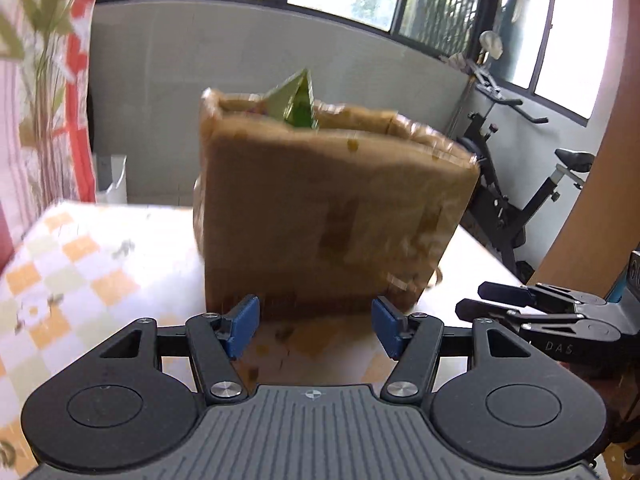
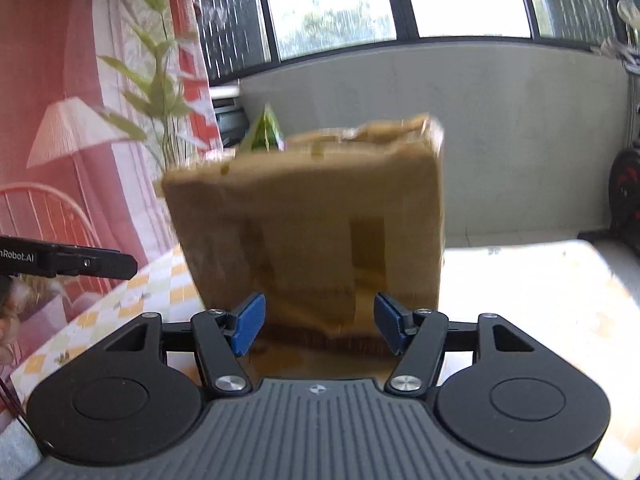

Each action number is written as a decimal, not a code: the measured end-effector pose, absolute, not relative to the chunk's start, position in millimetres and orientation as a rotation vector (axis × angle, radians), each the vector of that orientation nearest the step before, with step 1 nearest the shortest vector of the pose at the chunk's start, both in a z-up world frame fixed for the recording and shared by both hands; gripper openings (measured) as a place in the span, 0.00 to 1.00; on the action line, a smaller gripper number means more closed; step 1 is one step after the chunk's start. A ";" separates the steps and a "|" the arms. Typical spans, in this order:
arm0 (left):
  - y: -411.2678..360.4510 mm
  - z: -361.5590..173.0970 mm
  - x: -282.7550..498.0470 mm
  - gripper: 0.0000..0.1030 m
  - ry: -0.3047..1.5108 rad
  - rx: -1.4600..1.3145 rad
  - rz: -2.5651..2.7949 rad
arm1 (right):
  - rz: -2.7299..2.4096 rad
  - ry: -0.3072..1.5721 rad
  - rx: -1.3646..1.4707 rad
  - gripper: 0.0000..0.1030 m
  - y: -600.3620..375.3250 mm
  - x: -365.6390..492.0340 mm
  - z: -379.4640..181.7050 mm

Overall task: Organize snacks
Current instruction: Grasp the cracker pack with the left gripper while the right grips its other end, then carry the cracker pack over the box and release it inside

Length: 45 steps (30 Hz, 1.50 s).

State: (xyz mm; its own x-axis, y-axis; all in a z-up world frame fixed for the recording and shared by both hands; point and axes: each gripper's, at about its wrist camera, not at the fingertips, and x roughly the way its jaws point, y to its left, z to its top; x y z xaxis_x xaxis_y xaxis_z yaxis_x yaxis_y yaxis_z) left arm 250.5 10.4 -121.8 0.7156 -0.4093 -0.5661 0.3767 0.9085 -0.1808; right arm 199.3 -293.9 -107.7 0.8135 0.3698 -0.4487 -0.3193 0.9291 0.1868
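Checkered table (image 1: 80, 256): box (image 1: 320, 208) w/ snack (image 1: 298, 104), 2 grippers spread.

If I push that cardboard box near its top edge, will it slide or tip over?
The cardboard box stands taller than its base looks deep, so a high push may tip it. Its taped walls look crumpled, so they could flex. Only a green packet pokes out, suggesting a light load, though the contents are mostly hidden.

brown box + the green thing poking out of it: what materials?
Tall brown box: looks like matte cardboard, with glossy tape patches on its front and crumpled taped rim. Green packet corner sticking out the top: likely shiny foil or plastic film, since it glints and creases to a sharp peak. Motion blur leaves both uncertain.
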 end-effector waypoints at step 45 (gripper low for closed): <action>-29.5 -127.3 263.0 0.36 0.675 -0.128 -0.461 | 0.541 0.588 -0.020 0.36 -261.1 206.0 -122.4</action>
